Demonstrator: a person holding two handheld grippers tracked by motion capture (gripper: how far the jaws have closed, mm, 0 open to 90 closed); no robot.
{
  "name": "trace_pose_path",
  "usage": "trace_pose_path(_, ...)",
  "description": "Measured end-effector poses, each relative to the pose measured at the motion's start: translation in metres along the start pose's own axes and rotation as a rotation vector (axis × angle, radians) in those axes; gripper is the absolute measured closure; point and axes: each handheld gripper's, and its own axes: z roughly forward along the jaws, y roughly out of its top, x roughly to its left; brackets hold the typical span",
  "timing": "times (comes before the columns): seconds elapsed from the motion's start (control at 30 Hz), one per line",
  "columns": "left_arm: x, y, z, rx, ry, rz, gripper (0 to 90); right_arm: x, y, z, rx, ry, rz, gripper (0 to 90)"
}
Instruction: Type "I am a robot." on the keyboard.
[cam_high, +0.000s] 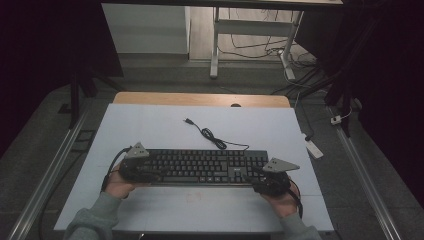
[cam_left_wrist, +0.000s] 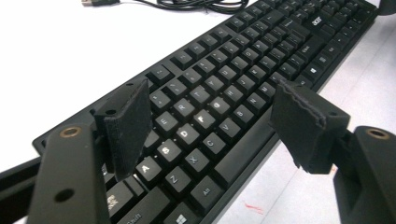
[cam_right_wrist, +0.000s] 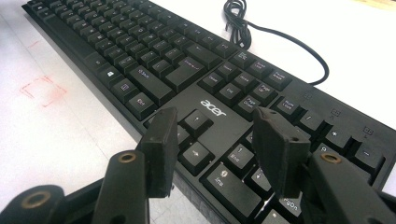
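Observation:
A black Acer keyboard (cam_high: 200, 167) lies across the near half of the white table top (cam_high: 150, 125). Its cable (cam_high: 210, 134) coils behind it and ends in a USB plug (cam_high: 188, 121). My left gripper (cam_high: 152, 175) is at the keyboard's left end. In the left gripper view it (cam_left_wrist: 212, 100) is open, one jaw over the letter keys (cam_left_wrist: 187, 135) and the other over the front edge. My right gripper (cam_high: 257, 180) is at the right end. In the right gripper view it (cam_right_wrist: 215, 119) is open above the arrow keys (cam_right_wrist: 196, 154), near the keyboard's (cam_right_wrist: 154, 51) logo.
A faint red square mark (cam_right_wrist: 42, 91) is drawn on the table in front of the keyboard. A wooden strip (cam_high: 200, 99) edges the table's far side. On the floor to the right lies a white power strip (cam_high: 314, 148), and desk legs (cam_high: 215, 50) stand behind.

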Motion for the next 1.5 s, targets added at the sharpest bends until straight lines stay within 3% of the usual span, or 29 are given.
trace_pose_path(0.17, -0.006, 0.002, 0.002, 0.001, -0.014, 0.026, 35.0, 0.0, 0.0, 0.0, 0.001, 0.0, -0.001, 50.9)
trace_pose_path(0.93, -0.028, 0.008, 0.014, 0.008, -0.083, 0.089, 88.7, 0.0, 0.0, 0.001, 0.001, 0.0, 0.001, 50.9)
trace_pose_path(1.23, -0.04, 0.009, 0.028, 0.048, -0.111, 0.122, 89.1, 0.0, 0.0, 0.001, 0.002, -0.001, 0.0, 50.9)
trace_pose_path(1.5, -0.044, 0.006, 0.042, 0.086, -0.112, 0.13, 89.0, 0.0, 0.0, 0.001, 0.005, -0.002, -0.002, 50.9)
